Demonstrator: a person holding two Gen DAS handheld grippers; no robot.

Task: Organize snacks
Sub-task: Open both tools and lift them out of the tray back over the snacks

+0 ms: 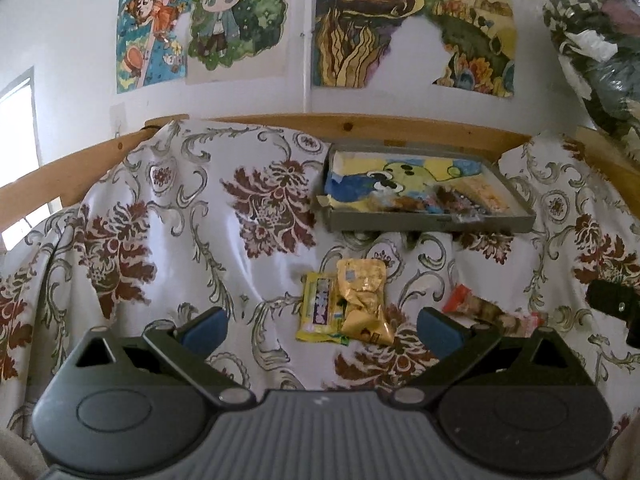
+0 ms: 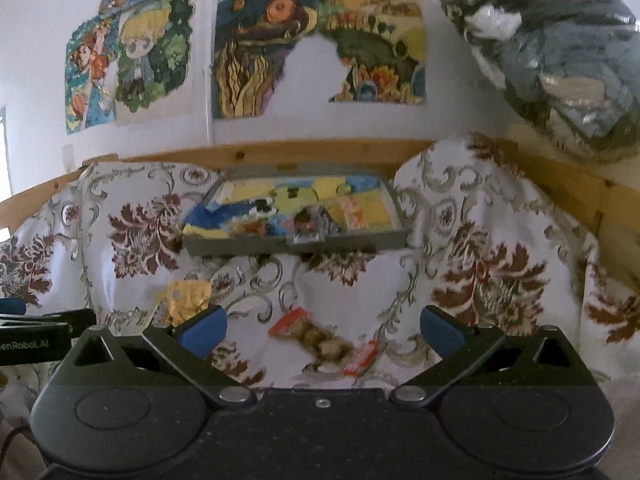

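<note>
On the floral cloth lie a gold snack pouch [image 1: 362,300] overlapping a yellow packet [image 1: 318,308], and to their right a clear red-ended snack pack [image 1: 486,312]. My left gripper [image 1: 322,330] stands open just before the two yellow snacks, nothing between its fingers. In the right wrist view the red-ended pack [image 2: 326,342] lies between the open fingers of my right gripper [image 2: 324,332], untouched; the gold pouch [image 2: 186,296] shows at left. Farther back stands a grey tray [image 1: 436,224] lined with a cartoon picture and holding several small snacks [image 1: 424,202]; the tray [image 2: 296,245] faces the right gripper too.
A wooden rail [image 1: 280,122] borders the cloth at the back, under a wall with posters [image 1: 412,24]. A plastic-wrapped bundle [image 2: 560,56] hangs at upper right. The other gripper's black body [image 1: 616,306] shows at the right edge, and at the left edge [image 2: 36,332] in the right view.
</note>
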